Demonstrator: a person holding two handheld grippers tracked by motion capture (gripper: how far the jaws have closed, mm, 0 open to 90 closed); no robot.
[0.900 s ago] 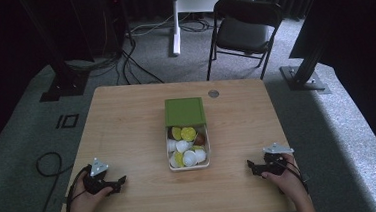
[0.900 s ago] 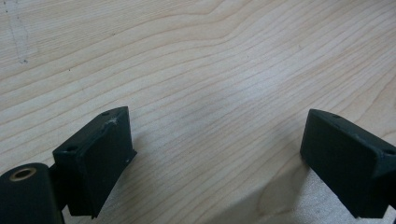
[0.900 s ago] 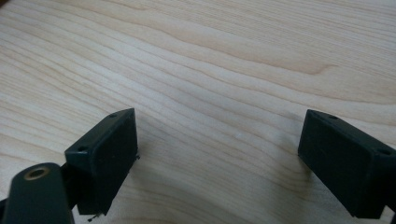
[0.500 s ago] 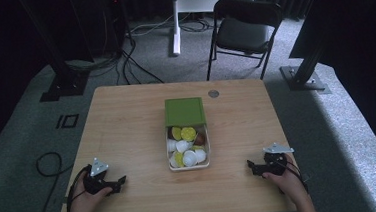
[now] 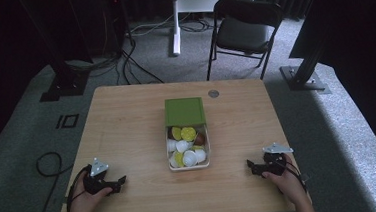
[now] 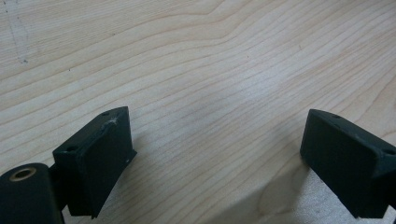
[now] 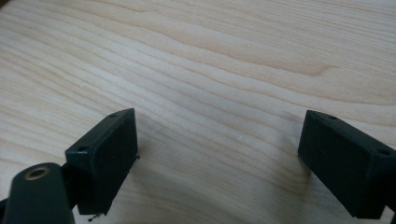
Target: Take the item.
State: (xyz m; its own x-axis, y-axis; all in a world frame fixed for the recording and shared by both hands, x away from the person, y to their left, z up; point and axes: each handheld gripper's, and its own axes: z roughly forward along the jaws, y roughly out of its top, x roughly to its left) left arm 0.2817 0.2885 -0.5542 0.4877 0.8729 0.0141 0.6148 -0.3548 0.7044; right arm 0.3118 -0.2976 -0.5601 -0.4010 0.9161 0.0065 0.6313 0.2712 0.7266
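Grippers, left gripper [image 5: 120, 182] and right gripper [image 5: 251, 166], stay put (jaws wide) since earlier.

Wooden table [image 5: 127, 125], small round grommet [image 5: 213, 93] near its far edge. Black folding chair [image 5: 243, 29] on grey carpet [image 5: 36, 116] beyond the far right corner. White stand leg [image 5: 175, 21], cables [image 5: 132, 54] and black stand bases [image 5: 304, 75] past the far edge.

One white rectangular tray [image 5: 169, 156] of small round capsules, one flat green square lid [image 5: 184, 111], one wooden counter [image 5: 127, 130], two black grippers.
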